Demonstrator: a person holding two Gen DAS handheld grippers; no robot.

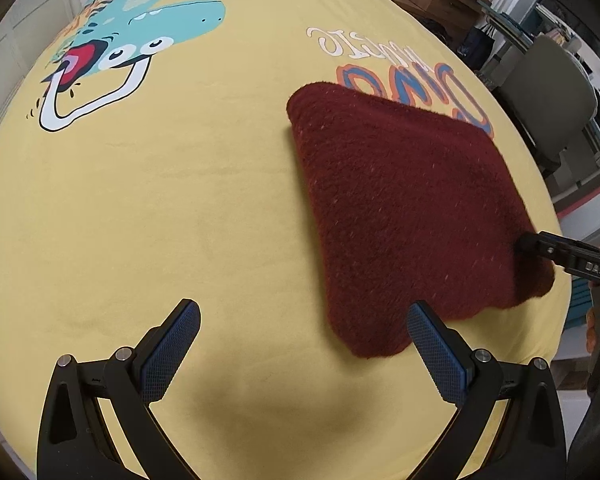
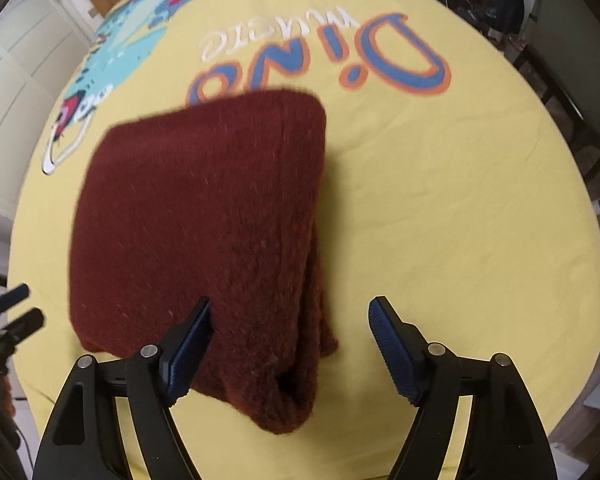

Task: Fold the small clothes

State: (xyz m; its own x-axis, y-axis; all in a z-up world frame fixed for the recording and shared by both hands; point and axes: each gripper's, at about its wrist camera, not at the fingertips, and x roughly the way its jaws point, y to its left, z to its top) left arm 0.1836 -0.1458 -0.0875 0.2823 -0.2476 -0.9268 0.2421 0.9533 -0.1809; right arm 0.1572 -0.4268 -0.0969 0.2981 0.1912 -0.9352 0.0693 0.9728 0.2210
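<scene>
- The sweater (image 2: 204,216), dark red and fuzzy, lies folded on the yellow sheet (image 2: 440,208), its near corner between the right gripper (image 2: 290,340)'s wide-open, empty jaws.
- The left gripper (image 1: 303,344) gapes empty; the sweater sits ahead to its right.
- Looks soft, thick, floppy: pinch the layered edge.

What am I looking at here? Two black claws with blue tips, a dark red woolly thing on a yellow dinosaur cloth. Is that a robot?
No robot: a person holds a two-finger gripper in each hand, each carrying a wide-angle camera looking along its fingers. One picture comes from the left gripper, the other from the right gripper. Both are open and hold nothing. On the yellow dinosaur cloth lies a folded dark red knit garment. In the left picture, the right gripper pokes in at the garment's edge.
</scene>
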